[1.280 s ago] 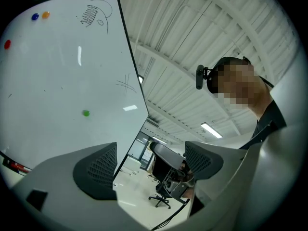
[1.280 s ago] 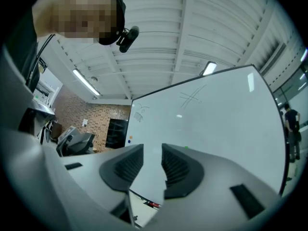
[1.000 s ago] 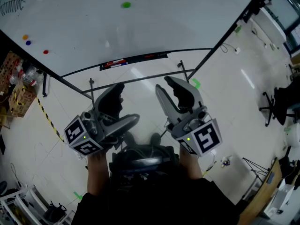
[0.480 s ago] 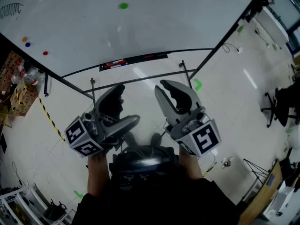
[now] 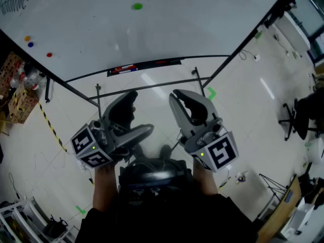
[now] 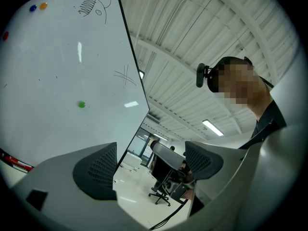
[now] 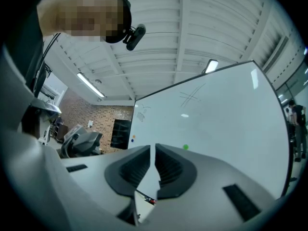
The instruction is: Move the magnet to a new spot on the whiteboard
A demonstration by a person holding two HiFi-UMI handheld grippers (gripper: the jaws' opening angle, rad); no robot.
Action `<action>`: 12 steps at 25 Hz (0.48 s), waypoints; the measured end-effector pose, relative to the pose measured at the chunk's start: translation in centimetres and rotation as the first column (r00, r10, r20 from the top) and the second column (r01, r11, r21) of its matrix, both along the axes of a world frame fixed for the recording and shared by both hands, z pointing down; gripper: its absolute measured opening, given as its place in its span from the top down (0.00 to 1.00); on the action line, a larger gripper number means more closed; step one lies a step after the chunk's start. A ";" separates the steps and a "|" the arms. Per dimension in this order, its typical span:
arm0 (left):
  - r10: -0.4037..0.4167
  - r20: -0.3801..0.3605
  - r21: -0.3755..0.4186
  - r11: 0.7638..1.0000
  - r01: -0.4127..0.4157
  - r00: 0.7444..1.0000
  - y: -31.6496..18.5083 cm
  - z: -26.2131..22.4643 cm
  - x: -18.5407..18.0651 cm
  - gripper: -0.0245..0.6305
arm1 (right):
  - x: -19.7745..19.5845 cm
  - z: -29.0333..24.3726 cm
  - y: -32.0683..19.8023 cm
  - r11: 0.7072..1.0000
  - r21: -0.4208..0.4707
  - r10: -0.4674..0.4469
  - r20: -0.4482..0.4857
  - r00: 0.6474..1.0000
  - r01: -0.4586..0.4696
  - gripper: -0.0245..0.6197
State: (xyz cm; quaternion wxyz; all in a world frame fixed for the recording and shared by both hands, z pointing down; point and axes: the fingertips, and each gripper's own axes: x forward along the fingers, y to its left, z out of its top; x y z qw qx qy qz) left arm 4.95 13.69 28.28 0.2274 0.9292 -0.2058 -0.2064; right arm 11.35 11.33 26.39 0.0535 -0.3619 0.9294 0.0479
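Currently right gripper [image 7: 154,153] jaws together, empty; left gripper [image 6: 150,160] jaws apart, empty.

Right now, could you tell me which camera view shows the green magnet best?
The head view: the green magnet sits largest and unobstructed on the whiteboard. The left gripper view shows a smaller dot; the right gripper view, a speck just over its jaws.

The whiteboard [image 5: 192,19] before me carries a green magnet [image 5: 136,6] near its middle. An orange magnet [image 5: 27,38], blue magnet [image 5: 30,44] and red magnet [image 5: 49,55] cluster far left. Markers [image 5: 124,68] lie in its tray [image 5: 162,61].
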 end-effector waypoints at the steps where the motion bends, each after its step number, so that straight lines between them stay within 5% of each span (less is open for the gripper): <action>1: 0.001 0.000 0.000 1.000 -0.001 1.000 0.0 0.0 0.0 0.30 | 0.0 0.0 0.0 1.000 -0.001 0.001 -0.001 1.000 -0.001 0.87; 12: 0.007 0.002 -0.006 1.000 -0.007 1.000 -0.1 0.5 -0.3 0.30 | 0.0 0.4 -0.1 1.000 -0.011 0.011 -0.002 1.000 -0.011 0.88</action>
